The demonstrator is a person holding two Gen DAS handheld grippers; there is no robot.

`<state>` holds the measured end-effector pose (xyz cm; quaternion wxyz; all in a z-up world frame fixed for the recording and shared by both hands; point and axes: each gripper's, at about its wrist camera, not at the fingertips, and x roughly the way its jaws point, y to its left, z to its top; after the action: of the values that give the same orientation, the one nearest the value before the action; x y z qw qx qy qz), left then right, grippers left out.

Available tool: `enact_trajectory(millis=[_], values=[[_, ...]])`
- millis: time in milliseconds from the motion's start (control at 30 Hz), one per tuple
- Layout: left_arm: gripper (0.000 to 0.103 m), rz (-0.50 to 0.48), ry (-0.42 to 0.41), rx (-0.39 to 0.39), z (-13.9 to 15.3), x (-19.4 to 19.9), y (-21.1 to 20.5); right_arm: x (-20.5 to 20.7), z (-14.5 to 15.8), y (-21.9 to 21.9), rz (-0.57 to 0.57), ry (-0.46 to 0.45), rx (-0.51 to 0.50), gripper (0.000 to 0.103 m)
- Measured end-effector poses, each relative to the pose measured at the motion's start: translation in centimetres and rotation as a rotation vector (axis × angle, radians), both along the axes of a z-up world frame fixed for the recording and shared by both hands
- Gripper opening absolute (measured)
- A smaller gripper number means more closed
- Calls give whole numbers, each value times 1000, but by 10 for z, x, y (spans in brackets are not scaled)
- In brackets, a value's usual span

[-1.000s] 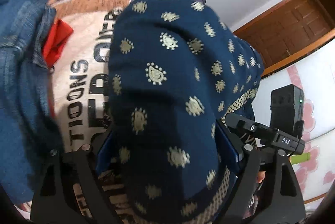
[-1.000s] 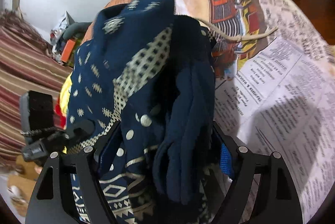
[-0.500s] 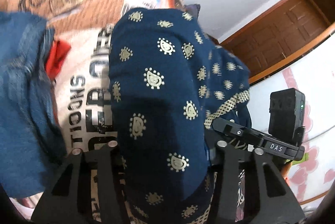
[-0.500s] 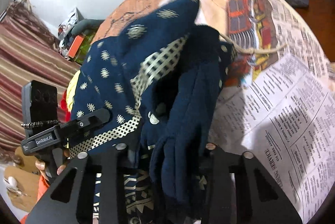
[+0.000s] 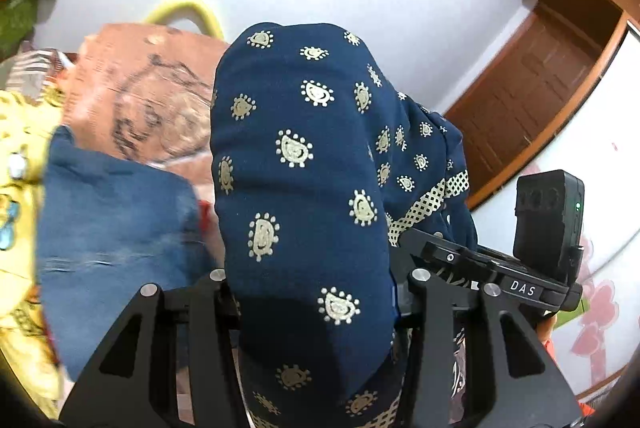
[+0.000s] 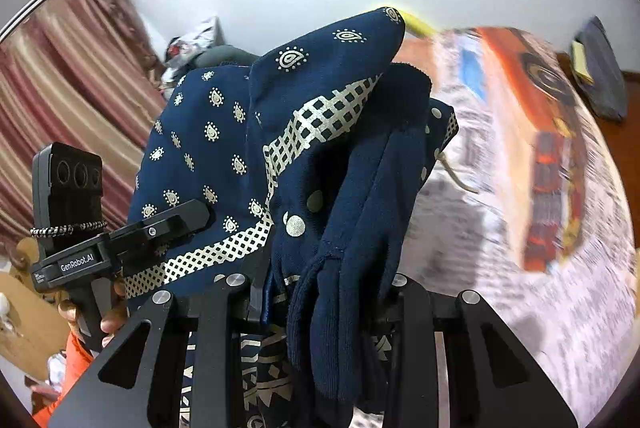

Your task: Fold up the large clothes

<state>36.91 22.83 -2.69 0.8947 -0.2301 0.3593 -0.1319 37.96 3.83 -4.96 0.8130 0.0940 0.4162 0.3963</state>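
Your left gripper (image 5: 316, 292) is clamped on a thick fold of the navy paisley-print garment (image 5: 304, 164), its jaws having just closed in on the cloth. Your right gripper (image 6: 320, 292) likewise pinches a bunched edge of the same garment (image 6: 280, 148), jaws narrow, raised above the newspaper-print bedsheet (image 6: 560, 268).

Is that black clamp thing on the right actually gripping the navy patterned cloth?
Touching. In the right wrist view the right gripper has closed in on the bunched navy patterned garment, its folds squeezed between both fingers.
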Motion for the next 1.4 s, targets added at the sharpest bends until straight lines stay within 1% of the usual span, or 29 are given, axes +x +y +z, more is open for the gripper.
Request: enact_trajectory(millis=[67,167,333,400,467,600,633,667,700,800,833,867,900,967,1000,1133,1167,1233,1300,1333,1400], values=[[47,29,1,9,3,-5,22,1,-1,20,17,4,13,29],[47,72,15,15,-3,-8,52,5,-9,54,43,15,21,29],[47,138,63,-1,-31,-6,99,17,-39,110,87,63,-7,29],[47,166,96,-16,-51,-2,118,22,-54,130,97,87,-27,29],[47,185,130,-37,-70,-1,131,27,-67,139,103,108,-44,29],[47,201,200,-92,-116,11,154,42,-103,158,110,164,-93,29],[48,205,223,-123,-131,14,161,45,-107,160,108,172,-102,29],[49,206,232,-142,-141,18,168,49,-113,161,107,180,-108,30],[51,209,227,-185,-153,18,175,51,-118,161,109,185,-108,31],[57,211,214,-249,-167,16,188,56,-122,156,120,190,-95,34],[61,210,216,-253,-168,15,189,57,-120,153,118,189,-97,38],[63,211,219,-245,-167,12,189,55,-118,151,113,185,-103,43],[68,220,223,-211,-165,9,187,53,-116,148,106,174,-118,49],[70,228,218,-133,-155,1,181,45,-112,146,102,148,-142,52],[70,230,211,-95,-150,-1,179,41,-109,143,100,132,-154,52],[71,232,174,113,-123,-24,162,27,-96,130,74,80,-192,52],[71,233,170,145,-118,-30,158,26,-93,127,66,73,-196,52],[71,241,164,237,-104,-45,148,17,-82,116,39,40,-217,52],[71,242,155,288,-91,-59,140,8,-71,109,19,-5,-241,52],[71,246,150,301,-85,-67,137,0,-62,104,14,-33,-246,52],[71,249,107,337,-65,-86,126,-11,-47,100,16,-76,-237,52]])
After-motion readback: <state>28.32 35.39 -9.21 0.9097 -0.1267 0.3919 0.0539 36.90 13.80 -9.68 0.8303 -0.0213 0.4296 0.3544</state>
